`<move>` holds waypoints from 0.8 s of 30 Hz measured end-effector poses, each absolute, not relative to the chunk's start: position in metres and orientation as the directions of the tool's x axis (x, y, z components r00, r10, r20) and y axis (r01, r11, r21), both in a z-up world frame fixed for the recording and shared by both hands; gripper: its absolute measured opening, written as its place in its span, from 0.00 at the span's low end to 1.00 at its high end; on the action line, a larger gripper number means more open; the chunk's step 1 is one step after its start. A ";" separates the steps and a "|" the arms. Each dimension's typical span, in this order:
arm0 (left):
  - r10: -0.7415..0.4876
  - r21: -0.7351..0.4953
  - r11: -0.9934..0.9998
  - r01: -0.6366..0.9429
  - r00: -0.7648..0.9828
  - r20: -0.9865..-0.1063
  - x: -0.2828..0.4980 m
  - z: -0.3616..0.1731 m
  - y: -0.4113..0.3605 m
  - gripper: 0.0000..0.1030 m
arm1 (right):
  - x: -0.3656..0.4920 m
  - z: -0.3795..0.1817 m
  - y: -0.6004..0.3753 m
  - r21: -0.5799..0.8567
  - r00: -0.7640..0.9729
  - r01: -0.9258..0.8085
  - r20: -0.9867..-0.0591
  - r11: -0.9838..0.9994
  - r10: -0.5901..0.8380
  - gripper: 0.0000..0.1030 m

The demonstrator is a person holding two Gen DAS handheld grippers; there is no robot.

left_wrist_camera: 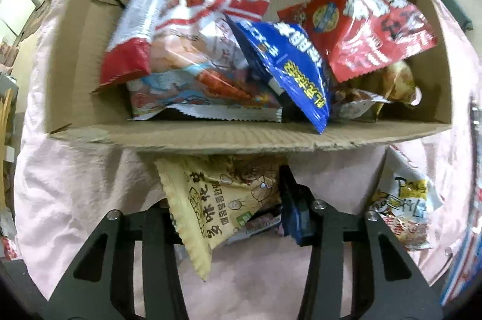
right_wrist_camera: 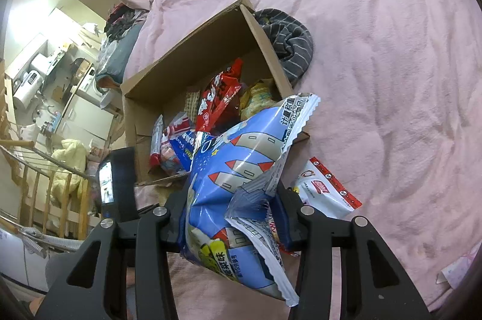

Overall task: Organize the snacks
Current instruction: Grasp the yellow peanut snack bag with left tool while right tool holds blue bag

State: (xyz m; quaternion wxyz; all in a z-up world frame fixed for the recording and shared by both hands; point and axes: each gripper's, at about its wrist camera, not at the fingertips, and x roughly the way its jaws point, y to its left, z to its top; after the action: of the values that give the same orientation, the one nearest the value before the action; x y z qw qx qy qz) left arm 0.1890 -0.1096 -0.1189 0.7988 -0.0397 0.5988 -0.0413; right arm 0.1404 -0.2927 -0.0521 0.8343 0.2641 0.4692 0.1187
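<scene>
While snack bags [left_wrist_camera: 211, 48] fill it, the cardboard box [left_wrist_camera: 241, 136] sits open.

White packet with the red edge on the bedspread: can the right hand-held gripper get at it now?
Probably not: the right hand-held gripper is shut on the blue snack bag; the white packet lies uncovered beside it.

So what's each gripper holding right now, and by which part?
Left gripper: beige snack bag, gripped across its middle. Right gripper: blue rocket-print bag, pinched mid-body.
</scene>
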 end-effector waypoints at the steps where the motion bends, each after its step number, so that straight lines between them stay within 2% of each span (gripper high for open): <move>1: -0.114 -0.113 0.993 0.018 0.284 -0.952 0.188 -0.115 -0.105 0.41 | 0.140 -0.052 -0.293 0.552 0.531 0.051 -0.721 0.832 0.445 0.45; 11: -0.076 -0.078 0.997 0.010 0.341 -0.937 0.161 -0.086 -0.084 0.40 | 0.137 -0.049 -0.293 0.552 0.534 0.038 -0.716 0.833 0.450 0.45; 19: -0.095 -0.091 0.995 0.026 0.345 -0.934 0.129 -0.068 -0.076 0.40 | 0.127 -0.042 -0.294 0.564 0.546 0.028 -0.700 0.825 0.460 0.45; 24: -0.101 -0.090 0.995 0.047 0.407 -0.908 0.124 -0.040 -0.068 0.40 | 0.127 -0.036 -0.293 0.566 0.557 0.012 -0.688 0.824 0.465 0.45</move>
State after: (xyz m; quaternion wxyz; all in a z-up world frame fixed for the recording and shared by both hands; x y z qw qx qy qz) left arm 0.1243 -0.0681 -0.0402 0.8383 -0.0252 0.5429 -0.0442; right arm 0.1274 -0.2925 -0.0361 0.8418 0.2643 0.4511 0.1345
